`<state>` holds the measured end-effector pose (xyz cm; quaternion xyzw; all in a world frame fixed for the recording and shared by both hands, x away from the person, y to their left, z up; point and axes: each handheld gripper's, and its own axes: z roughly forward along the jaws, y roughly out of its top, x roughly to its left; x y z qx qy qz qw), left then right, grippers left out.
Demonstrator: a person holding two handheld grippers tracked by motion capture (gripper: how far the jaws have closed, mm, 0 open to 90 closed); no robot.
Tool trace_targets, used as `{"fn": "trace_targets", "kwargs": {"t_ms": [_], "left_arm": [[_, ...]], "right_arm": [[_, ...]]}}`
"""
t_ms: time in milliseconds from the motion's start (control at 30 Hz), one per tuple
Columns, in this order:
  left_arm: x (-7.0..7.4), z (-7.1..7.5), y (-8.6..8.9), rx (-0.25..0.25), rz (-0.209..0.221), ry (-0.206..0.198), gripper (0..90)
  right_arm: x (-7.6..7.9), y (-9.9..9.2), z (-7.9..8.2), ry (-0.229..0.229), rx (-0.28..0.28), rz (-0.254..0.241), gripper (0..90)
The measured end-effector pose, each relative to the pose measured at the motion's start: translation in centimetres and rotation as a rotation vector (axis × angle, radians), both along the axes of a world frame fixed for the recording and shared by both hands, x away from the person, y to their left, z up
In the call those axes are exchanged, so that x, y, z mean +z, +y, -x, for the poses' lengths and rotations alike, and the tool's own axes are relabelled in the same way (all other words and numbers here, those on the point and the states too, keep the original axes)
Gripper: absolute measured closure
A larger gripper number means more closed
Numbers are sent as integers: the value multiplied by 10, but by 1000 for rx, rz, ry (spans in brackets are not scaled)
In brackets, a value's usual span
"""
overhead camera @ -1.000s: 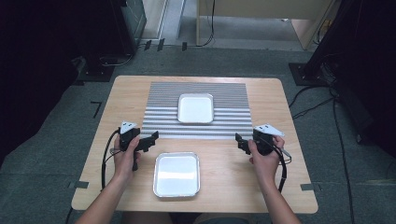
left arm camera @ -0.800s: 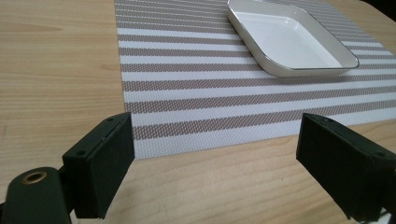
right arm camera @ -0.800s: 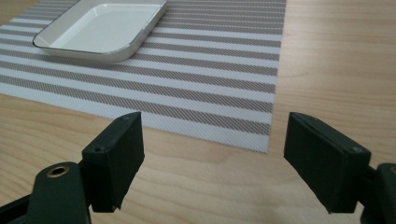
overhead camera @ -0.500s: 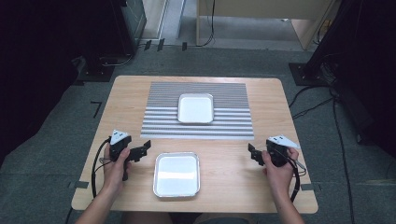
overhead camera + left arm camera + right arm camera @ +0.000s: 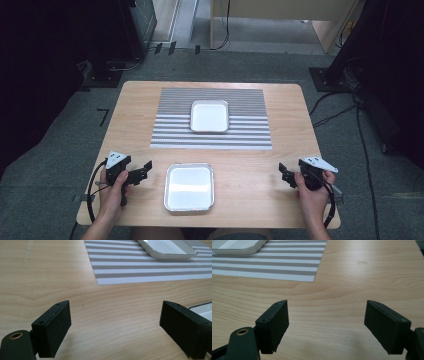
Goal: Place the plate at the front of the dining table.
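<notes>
Metal tray (image 5: pixel 189 186) sits at 6 o'clock on the table (image 5: pixel 135 105) | left gripper (image 5: pixel 143 169) just beside its 9 o'clock rim, jaws wide, empty | right gripper (image 5: pixel 284 172) well apart at 3 o'clock, jaws wide, empty | risk: thin rim slips a one-sided pinch; tray could skid toward the striped placemat (image 5: pixel 170 120).

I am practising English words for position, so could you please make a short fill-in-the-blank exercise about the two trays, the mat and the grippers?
1. The far tray lies on the ____ placemat.
2. The near tray lies on the bare wooden table, between the left gripper and the ____ gripper.
3. Both grippers have their jaws ____, and they hold nothing.
4. The number of trays on the table is ____.

Missing words: striped; right; open; two
</notes>
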<state>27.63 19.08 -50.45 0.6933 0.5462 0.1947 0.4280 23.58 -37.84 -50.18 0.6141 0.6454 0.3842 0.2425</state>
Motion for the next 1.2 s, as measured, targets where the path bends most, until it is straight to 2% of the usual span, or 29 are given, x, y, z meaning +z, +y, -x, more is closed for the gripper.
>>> {"fn": "trace_targets", "kwargs": {"t_ms": [167,400,467,533,633,800,867,1033,1133,1200], "left_arm": [[-6,10,12,22,-1,10,101],[-11,24,24,40,-43,17,101],[-12,26,28,46,-39,26,101],[-11,28,33,53,-61,25,101],[-11,32,37,56,-119,17,101],[-11,39,42,64,-145,27,101],[-12,40,44,64,-153,41,102],[-12,43,44,54,-155,57,102],[-13,42,45,53,-145,65,101],[-13,42,46,56,-124,72,102]], "right_arm": [[-2,-12,13,3,-17,15,199],[-10,-29,26,27,-50,32,177],[-11,-33,28,39,-59,30,174],[-13,-37,31,47,-65,26,171],[-16,-42,35,58,-74,35,170],[-21,-44,41,89,-80,49,168],[-22,-42,44,84,-81,71,168],[-23,-35,44,95,-71,140,164],[-23,-34,44,94,-69,138,161],[-23,-34,44,95,-68,138,159]]}}
